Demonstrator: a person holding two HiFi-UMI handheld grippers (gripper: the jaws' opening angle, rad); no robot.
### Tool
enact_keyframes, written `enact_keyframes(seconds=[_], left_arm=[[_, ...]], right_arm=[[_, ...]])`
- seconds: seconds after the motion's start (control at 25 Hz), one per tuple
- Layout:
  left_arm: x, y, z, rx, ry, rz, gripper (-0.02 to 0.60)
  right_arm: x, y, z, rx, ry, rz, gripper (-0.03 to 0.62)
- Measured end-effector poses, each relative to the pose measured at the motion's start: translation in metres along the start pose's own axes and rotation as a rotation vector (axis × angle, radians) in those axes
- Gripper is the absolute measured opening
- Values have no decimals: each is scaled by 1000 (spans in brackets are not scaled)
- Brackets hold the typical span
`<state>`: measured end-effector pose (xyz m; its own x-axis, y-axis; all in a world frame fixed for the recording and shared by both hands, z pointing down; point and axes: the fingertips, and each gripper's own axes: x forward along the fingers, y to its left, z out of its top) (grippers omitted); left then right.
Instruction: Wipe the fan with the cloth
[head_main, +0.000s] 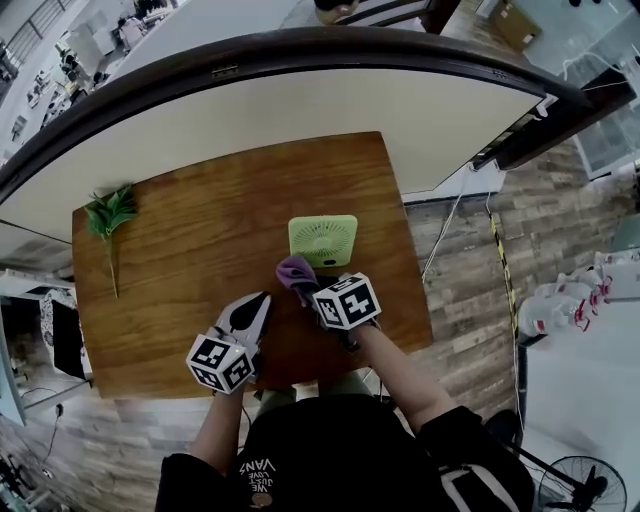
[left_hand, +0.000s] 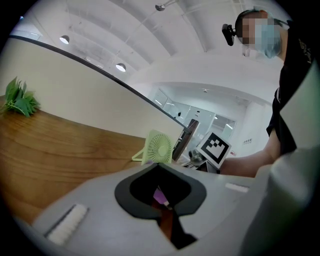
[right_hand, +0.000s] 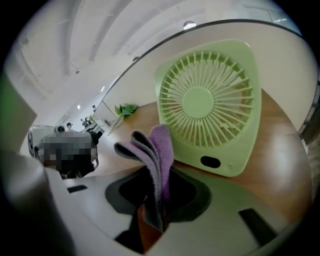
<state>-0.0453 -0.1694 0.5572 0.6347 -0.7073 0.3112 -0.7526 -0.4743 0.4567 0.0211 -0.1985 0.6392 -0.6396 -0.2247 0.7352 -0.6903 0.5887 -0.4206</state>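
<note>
Fan (head_main: 322, 240) stands unbraced; right gripper (head_main: 310, 288), jaws pinching cloth (head_main: 297, 270), could tip it; left gripper (head_main: 260, 300) jaws pressed together, well clear

Small pale-green fan (head_main: 323, 240), square with rounded corners, with a round grille of thin radial spokes and a dark oval spot low on the front. Propped upright and leaning slightly back on its stand, on the far right part of the wooden table (head_main: 190, 270). Purple cloth (right_hand: 159, 150), folded into several soft layers, pinched at its lower end between the jaws of the right gripper (right_hand: 156, 212), loose end sticking up just before the fan's lower left corner; contact with the fan not clear.
</note>
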Motion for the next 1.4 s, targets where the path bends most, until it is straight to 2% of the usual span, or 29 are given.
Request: enact_keyframes(seconds=[0.24,0.92,1.16,1.4], left_arm=[[3,1,-1,-7,1,-7,11],[24,-21,3,16,18,-91,11],[18,-22,8,24,10,-98,11],[3,-25,19,48,-10,-108,11]], right_arm=[[-14,-25,-7,54,5,-41,107],[-86,-106,-43,234,-72,-262,107],[-101,-102,-45,251,-120,-316,107],[-122,-70,-29,246,-262,-364,107]])
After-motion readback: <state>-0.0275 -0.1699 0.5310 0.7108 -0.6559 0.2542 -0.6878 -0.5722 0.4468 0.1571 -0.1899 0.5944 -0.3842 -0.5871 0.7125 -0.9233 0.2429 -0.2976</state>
